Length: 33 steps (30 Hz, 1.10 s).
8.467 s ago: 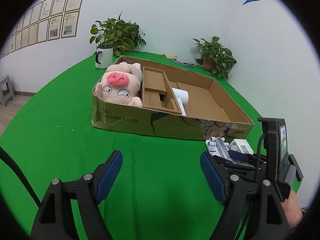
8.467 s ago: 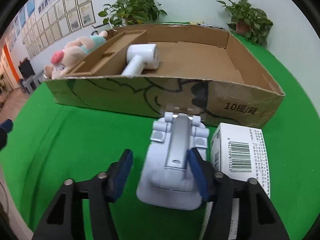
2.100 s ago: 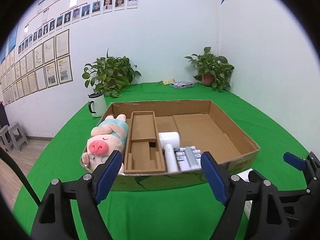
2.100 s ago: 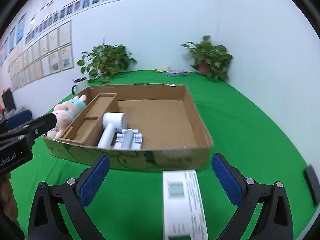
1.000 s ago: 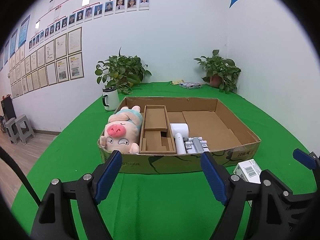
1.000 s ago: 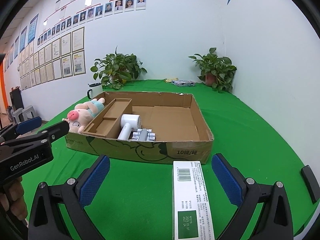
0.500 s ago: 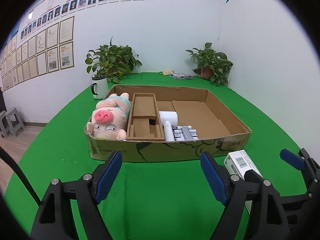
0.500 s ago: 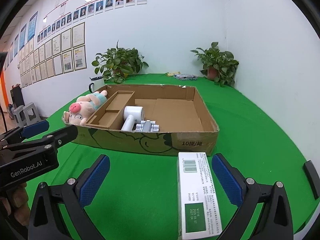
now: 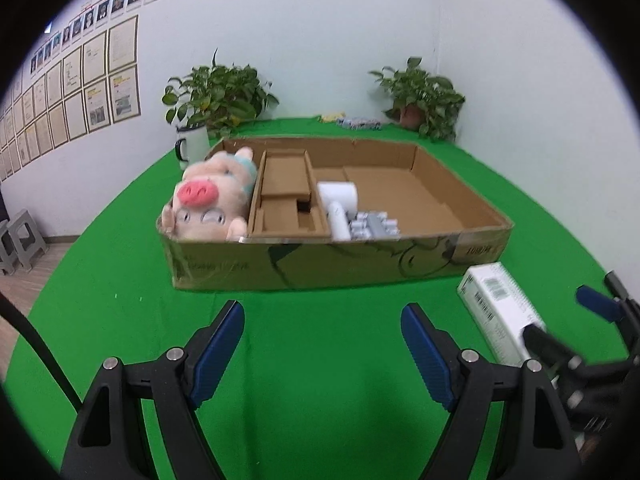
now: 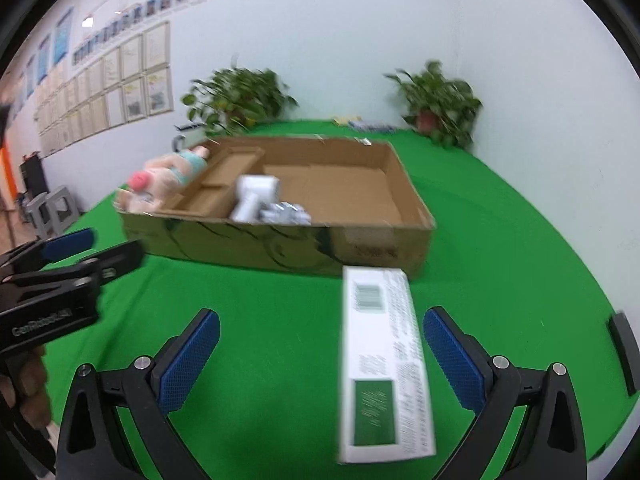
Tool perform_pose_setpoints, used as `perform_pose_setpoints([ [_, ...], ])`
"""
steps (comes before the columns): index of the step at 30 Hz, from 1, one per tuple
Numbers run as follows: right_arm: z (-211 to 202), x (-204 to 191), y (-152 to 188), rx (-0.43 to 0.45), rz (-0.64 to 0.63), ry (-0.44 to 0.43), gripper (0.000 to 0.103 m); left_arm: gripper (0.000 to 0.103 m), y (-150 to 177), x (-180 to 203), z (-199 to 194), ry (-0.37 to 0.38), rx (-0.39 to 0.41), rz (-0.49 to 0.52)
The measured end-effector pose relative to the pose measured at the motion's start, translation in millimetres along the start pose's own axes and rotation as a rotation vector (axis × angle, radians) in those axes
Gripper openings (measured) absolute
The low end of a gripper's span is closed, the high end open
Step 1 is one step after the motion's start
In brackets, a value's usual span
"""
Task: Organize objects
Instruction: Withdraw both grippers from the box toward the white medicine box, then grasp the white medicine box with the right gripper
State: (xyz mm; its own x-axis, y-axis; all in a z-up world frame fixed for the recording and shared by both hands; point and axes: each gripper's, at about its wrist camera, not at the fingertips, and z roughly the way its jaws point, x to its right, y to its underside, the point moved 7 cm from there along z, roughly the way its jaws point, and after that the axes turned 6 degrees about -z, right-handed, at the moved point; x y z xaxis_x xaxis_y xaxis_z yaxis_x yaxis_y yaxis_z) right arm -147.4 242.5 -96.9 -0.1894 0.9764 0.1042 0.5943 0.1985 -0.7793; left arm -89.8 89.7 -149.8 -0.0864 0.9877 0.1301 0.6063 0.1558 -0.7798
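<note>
Both grippers have dipped toward the green table (image 9: 320, 360) since a second ago, and the white carton (image 10: 382, 360) now sits larger in the right wrist view, lying flat between the right gripper (image 10: 320, 354) pads, closer to the right-hand pad, neither pad touching it. Jaws spread wide on that one. Left gripper (image 9: 322, 346) hangs over bare green cloth, jaws wide apart too, nothing between them. Carton lies just in front of the cardboard box (image 9: 340, 264), off its right corner. Inside the box: plush pig (image 9: 208, 204) at the left end, white hair dryer (image 9: 338, 204) and grey attachment (image 9: 374, 226) in the middle section
</note>
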Motion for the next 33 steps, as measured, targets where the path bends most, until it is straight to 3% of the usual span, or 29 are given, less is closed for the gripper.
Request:
perform_pose_setpoints([
  [5, 21, 35, 31, -0.119, 0.073, 0.007, 0.102, 0.081, 20, -17, 8, -0.004, -0.060, -0.024],
  [11, 40, 26, 58, -0.207, 0.068, -0.047, 0.100, 0.081, 32, -27, 11, 0.031, -0.110, -0.082],
  [14, 50, 15, 65, -0.236, 0.031, -0.035, 0.064, 0.081, 33, -29, 7, 0.047, -0.115, -0.086],
  [16, 50, 3, 67, -0.229, 0.013, -0.073, 0.063, 0.081, 32, -31, 4, 0.068, -0.116, -0.105],
  [20, 37, -40, 62, -0.193, -0.012, -0.274, 0.068, 0.081, 29, -34, 2, 0.144, -0.137, -0.171],
  [21, 32, -49, 59, -0.173, -0.017, -0.310, 0.088, 0.081, 29, -32, 4, 0.169, -0.154, -0.184],
  [22, 26, -56, 56, -0.147, -0.019, -0.331, 0.102, 0.081, 30, -31, 6, 0.194, -0.172, -0.195],
  [24, 17, -65, 51, -0.093, -0.020, -0.354, 0.103, 0.081, 34, -25, 10, 0.262, -0.219, -0.216],
  [29, 14, -82, 57, -0.087, -0.099, -0.376, 0.103, 0.080, 50, 7, 20, 0.509, -0.344, -0.298],
  [33, 18, -81, 67, -0.100, -0.162, -0.326, 0.102, 0.080, 64, 29, 29, 0.557, -0.400, -0.303],
])
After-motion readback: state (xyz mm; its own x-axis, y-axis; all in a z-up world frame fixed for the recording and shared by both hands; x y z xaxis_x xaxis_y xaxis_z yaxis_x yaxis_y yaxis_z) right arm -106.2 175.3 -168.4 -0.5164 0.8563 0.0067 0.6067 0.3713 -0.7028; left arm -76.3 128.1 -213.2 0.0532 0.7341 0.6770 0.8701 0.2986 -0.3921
